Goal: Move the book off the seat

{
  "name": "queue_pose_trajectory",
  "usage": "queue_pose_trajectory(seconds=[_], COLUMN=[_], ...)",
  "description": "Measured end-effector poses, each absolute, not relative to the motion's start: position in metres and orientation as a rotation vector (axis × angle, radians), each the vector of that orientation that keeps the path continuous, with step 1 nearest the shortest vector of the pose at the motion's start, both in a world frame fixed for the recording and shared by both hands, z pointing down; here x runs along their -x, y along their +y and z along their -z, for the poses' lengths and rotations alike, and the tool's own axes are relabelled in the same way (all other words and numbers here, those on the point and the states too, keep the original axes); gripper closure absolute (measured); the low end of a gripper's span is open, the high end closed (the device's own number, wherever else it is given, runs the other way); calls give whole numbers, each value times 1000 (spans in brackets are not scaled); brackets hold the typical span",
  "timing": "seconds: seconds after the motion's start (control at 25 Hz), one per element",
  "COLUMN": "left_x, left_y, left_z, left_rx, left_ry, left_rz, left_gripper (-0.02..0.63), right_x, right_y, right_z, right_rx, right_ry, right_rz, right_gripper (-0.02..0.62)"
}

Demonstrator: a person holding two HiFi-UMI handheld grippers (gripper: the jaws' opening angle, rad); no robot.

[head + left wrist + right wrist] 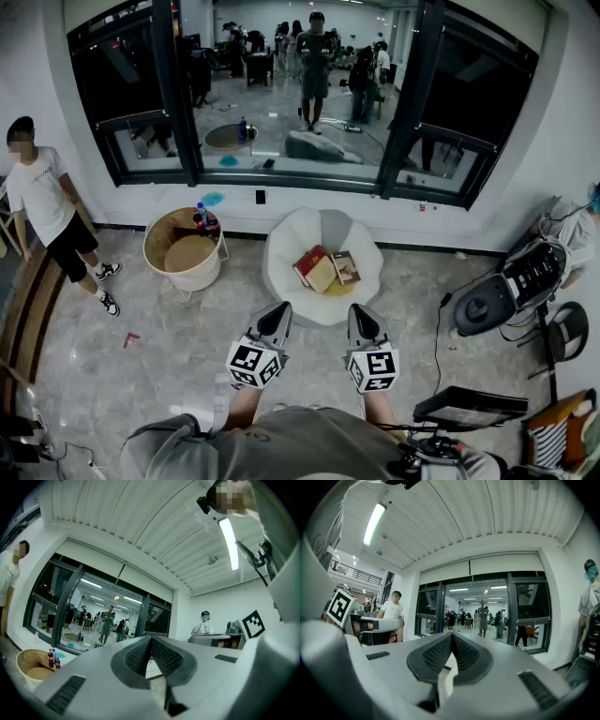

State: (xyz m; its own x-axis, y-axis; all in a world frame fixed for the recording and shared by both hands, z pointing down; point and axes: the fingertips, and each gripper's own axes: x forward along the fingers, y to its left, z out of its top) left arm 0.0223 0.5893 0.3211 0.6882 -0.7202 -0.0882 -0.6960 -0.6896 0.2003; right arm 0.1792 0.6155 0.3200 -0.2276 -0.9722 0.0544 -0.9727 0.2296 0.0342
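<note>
Head view: bright, even overhead light, soft short shadows, sharp throughout. Dark window mirrors the lit room; floor has a mild sheen. Both gripper views: heavy fisheye, black vignetted corners, ceiling lines bowed. Strip light clips to white in the left gripper view, strip light likewise in the right.

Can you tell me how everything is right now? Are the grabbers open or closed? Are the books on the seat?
left gripper: fingers shut, holding nothing.
right gripper: fingers shut, holding nothing.
books: lying on the seat, not picked up.
seat: upright on the floor, books in its middle.
bottles: standing upright in the round basket.
round basket: upright on the floor, left of the seat.
</note>
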Motion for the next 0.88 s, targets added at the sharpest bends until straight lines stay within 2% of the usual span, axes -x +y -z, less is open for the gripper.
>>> queue_pose_trajectory(seconds=[0.88], left_x=[-52], left_y=[592], left_z=[-318], left_rx=[-2737], left_ry=[-1192], left_rz=[246], left_gripper=[597], right_x=[-218], right_y=[613], right_z=[-321], right_rx=[-1967], right_ry=[-2396], right_rz=[-40], right_gripper=[583])
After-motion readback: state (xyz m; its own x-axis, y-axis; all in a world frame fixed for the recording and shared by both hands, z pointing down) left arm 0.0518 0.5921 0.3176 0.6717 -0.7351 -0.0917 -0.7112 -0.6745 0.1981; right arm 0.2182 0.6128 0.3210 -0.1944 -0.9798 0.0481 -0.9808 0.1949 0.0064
